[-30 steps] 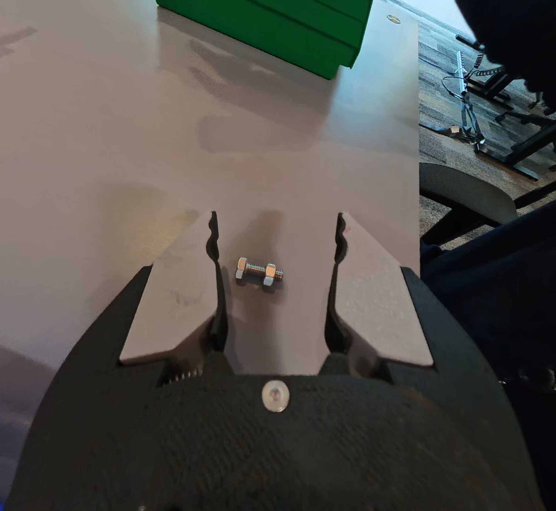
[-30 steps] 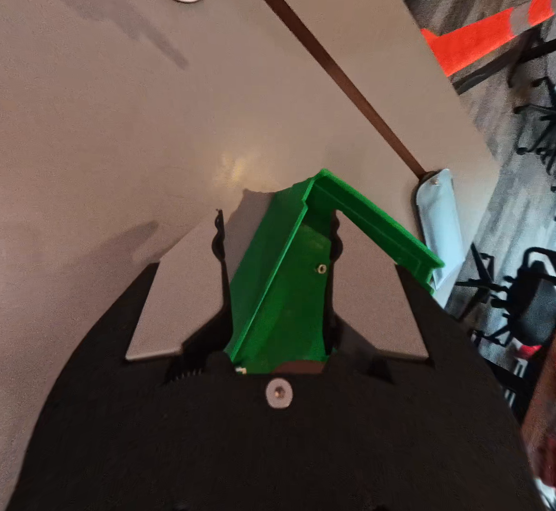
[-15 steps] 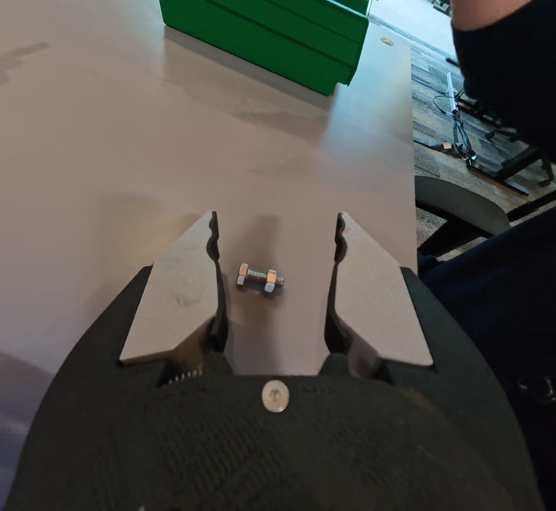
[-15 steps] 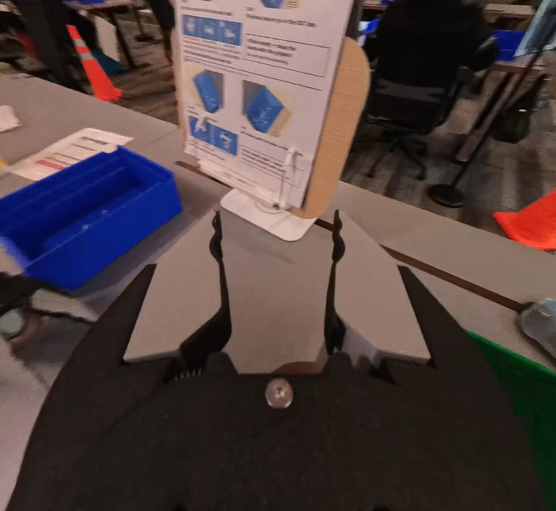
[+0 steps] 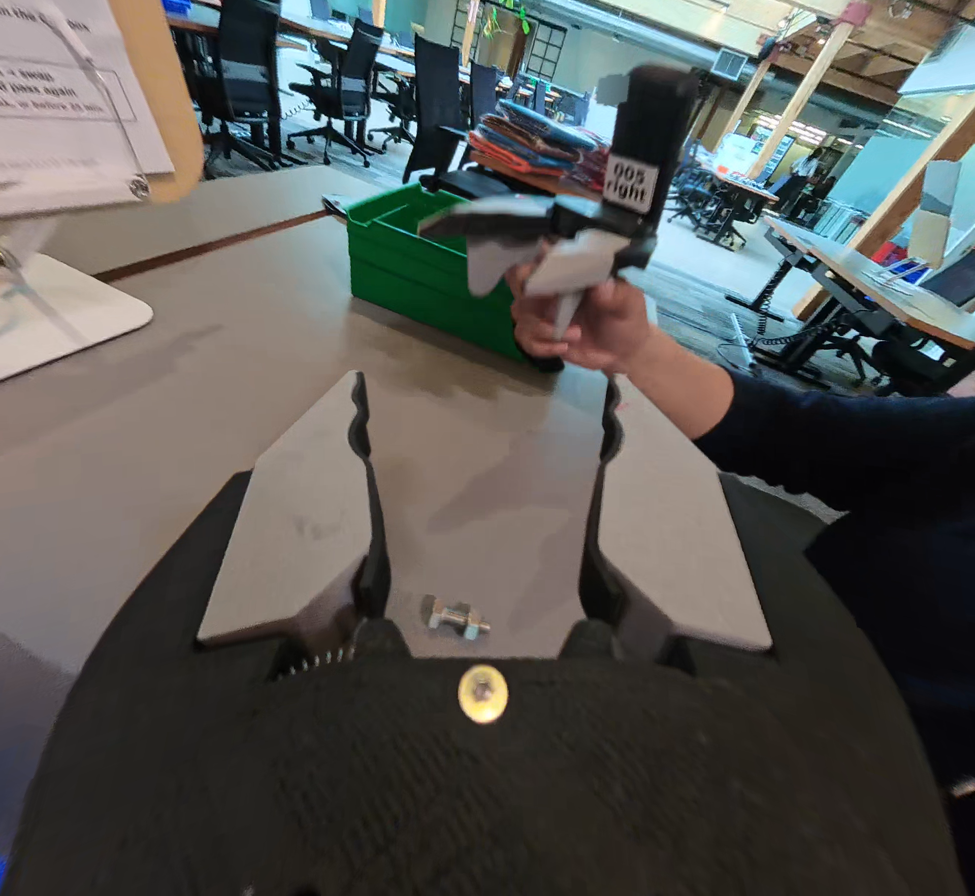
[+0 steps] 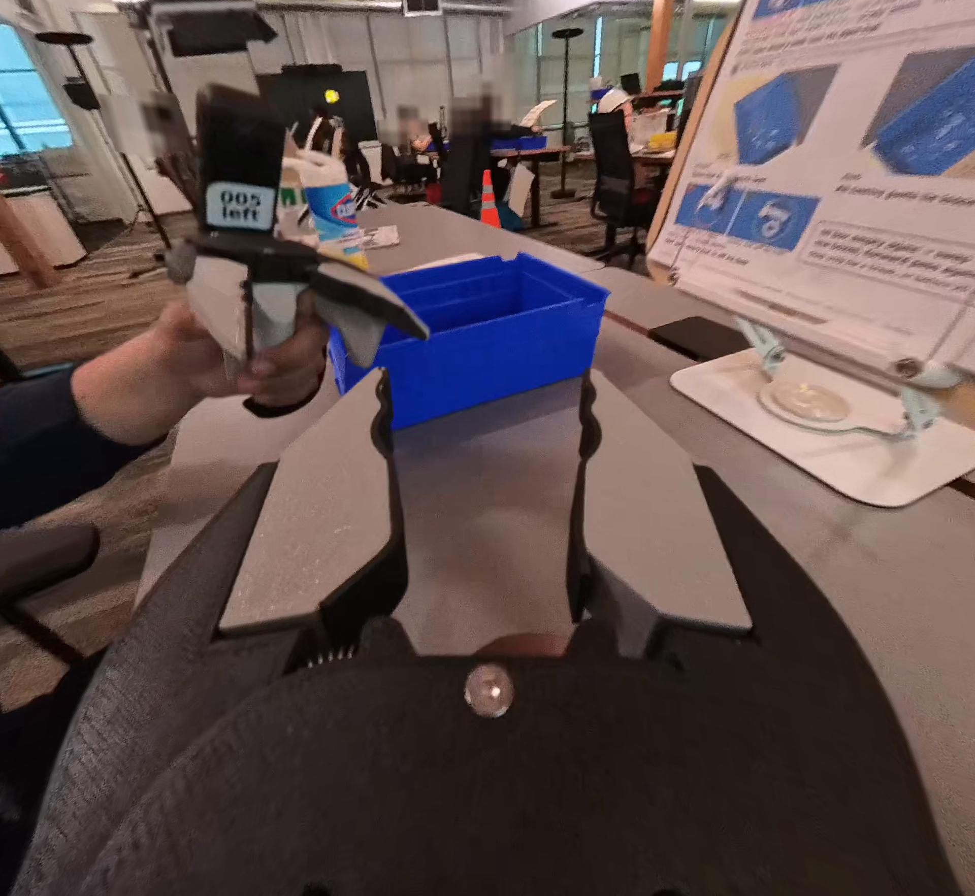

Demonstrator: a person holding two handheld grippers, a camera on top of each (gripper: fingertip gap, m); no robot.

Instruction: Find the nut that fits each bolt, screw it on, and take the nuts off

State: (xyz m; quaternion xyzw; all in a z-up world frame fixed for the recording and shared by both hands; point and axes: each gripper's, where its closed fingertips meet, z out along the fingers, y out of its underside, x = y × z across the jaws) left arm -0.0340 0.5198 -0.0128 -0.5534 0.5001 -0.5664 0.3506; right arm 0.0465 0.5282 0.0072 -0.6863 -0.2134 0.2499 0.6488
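Observation:
A small steel bolt with a nut on it (image 5: 455, 624) lies on the grey table, low between the bases of my left gripper's fingers. My left gripper (image 5: 484, 385) is open and empty, raised and level over the table. It also shows in the right wrist view (image 6: 390, 322), held in a hand. My right gripper (image 6: 481, 388) is open and empty, above the table. It shows in the left wrist view (image 5: 459, 248) in front of the green bin (image 5: 401, 259), held in a hand.
A blue bin (image 6: 490, 338) stands on the table ahead of the right gripper. A white stand with an instruction sheet (image 6: 823, 396) is at the back, also in the left wrist view (image 5: 58, 311). Office chairs and desks lie beyond the table. A dark-sleeved arm (image 5: 823, 443) reaches in.
Both grippers have tilted up from looking down at the table to facing across the room. The right gripper left the green bin. The bolt now sits lower in the left view.

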